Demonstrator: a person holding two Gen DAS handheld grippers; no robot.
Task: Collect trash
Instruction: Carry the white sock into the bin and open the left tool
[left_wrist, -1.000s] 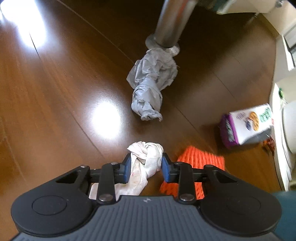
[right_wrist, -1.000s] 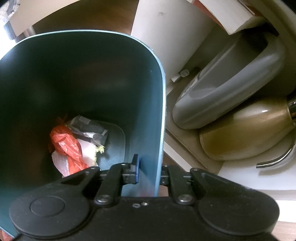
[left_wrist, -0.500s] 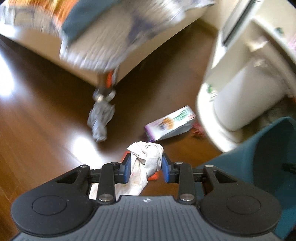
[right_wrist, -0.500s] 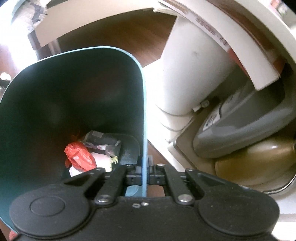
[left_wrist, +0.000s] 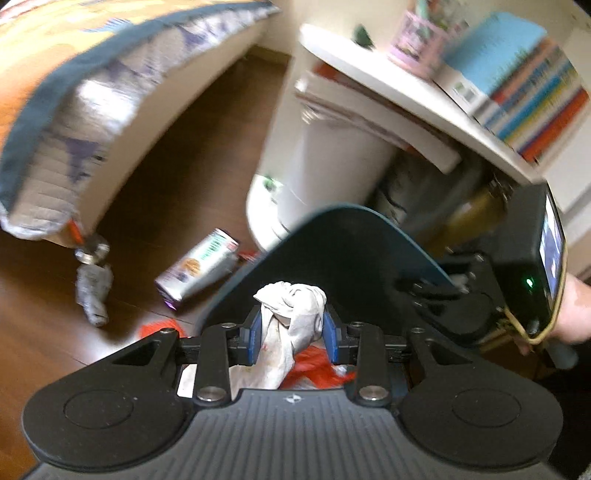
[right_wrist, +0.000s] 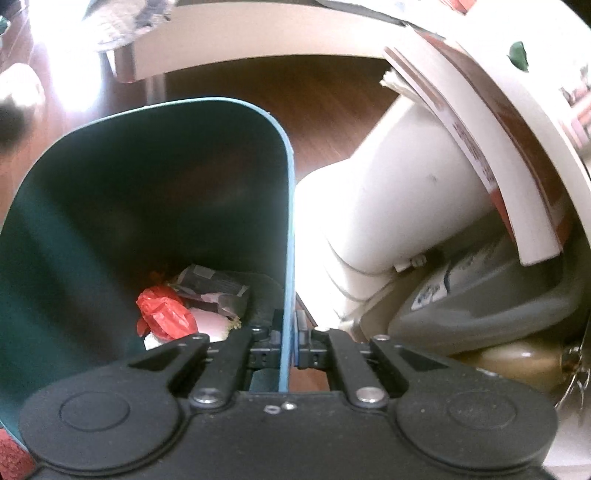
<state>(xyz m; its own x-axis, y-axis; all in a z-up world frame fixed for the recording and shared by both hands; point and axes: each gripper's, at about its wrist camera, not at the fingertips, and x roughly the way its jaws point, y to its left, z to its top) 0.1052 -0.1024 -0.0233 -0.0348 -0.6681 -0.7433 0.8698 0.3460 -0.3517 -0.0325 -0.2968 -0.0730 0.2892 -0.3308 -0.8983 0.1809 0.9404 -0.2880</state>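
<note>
Blue-padded jaws of the left gripper, partly open, clamp a crumpled white tissue with reddish stains, held above the mouth of the teal plastic bin. Right gripper, nearly closed, pinches the bin's thin smooth rim; red crinkled plastic and paper scraps lie at its bottom. Grey wadded paper and a printed carton rest on the glossy wooden floor.

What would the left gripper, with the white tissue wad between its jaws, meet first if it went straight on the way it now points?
Probably the teal bin: the left gripper with its tissue wad points into the bin's open mouth, so the dark inner wall or the red trash below comes first. Depth is unclear.
</note>
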